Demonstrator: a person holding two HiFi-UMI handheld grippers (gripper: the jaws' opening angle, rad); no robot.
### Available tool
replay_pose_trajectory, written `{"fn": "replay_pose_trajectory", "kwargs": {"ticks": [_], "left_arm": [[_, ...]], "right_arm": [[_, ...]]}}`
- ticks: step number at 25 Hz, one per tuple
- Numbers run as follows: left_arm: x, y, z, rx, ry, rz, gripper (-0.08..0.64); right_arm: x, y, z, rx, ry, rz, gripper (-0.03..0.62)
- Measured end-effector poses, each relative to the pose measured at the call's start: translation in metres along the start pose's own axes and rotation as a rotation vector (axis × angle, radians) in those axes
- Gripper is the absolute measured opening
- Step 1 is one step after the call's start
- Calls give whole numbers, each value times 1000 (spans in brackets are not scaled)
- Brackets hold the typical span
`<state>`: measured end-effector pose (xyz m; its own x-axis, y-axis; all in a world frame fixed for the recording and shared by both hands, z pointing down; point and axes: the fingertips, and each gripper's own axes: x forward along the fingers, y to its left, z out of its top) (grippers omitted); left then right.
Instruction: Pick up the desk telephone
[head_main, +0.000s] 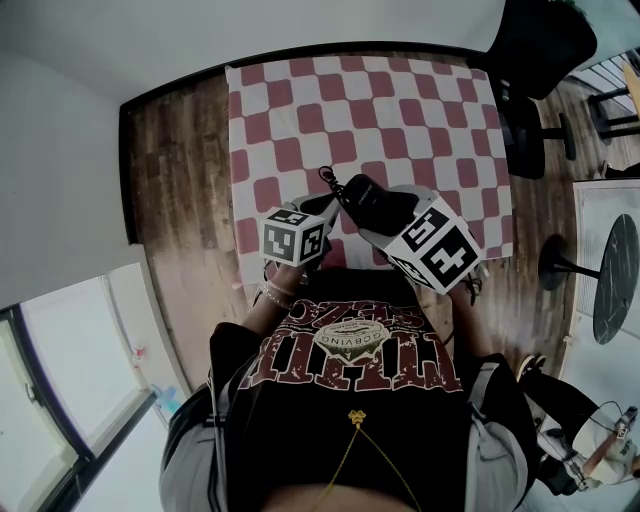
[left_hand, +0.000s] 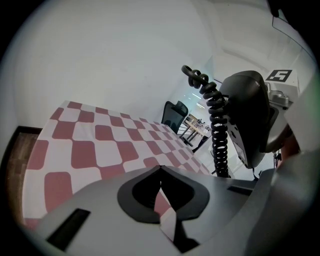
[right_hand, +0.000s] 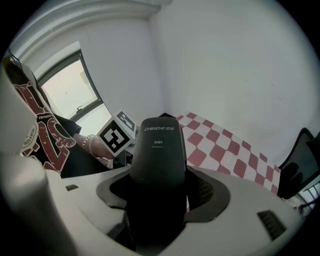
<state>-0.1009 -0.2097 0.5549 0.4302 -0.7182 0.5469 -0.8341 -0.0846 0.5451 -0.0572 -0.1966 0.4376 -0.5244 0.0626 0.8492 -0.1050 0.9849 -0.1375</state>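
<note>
The black telephone handset (right_hand: 159, 150) stands upright between the jaws of my right gripper (right_hand: 158, 186), which is shut on it. From the head view the handset (head_main: 375, 200) hangs just above the near edge of the red-and-white checked table (head_main: 400, 110), in front of the person's chest. Its coiled cord (left_hand: 216, 125) hangs down beside the handset (left_hand: 246, 112) in the left gripper view. My left gripper (left_hand: 160, 175) is shut on nothing, close to the left of the handset. The left gripper (head_main: 322, 208) and the right gripper (head_main: 385, 222) sit side by side. No telephone base shows.
A black office chair (head_main: 540, 50) stands off the table's far right corner. A round dark side table (head_main: 615, 280) is at the right. Wood floor (head_main: 180, 180) runs along the table's left, with a white wall beyond.
</note>
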Motion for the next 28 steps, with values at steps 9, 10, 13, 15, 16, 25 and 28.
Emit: {"fn": "replay_pose_trajectory", "kwargs": {"ticks": [9,10,13,15,16,25,28], "left_arm": [[-1,-1,-1,0,-1,1,8],[-1,-2,0,-1,-1,1,8],[0,-2,0,-1,3,-1,8],[0,-1,-1,-2,4,-3,8],[0,-1,-2,-2,5,-3,8],[0,0,-2,0,7,-6,8],[0,0,-2,-2,9,-7,8]], "right_arm": [[-2,1,-2,-4,-1,-4,284],[-2,0,-2,-3,-2,-4,284],[-2,-1,-4,-3,8,-3,284],[-1,0,-6,-6,13,-3,284],[0,0,-6,-7,16,-4,284],[2,-3,-6,-6,26,-13,284],[2,-3,-7,-4,26,-10,284]]}}
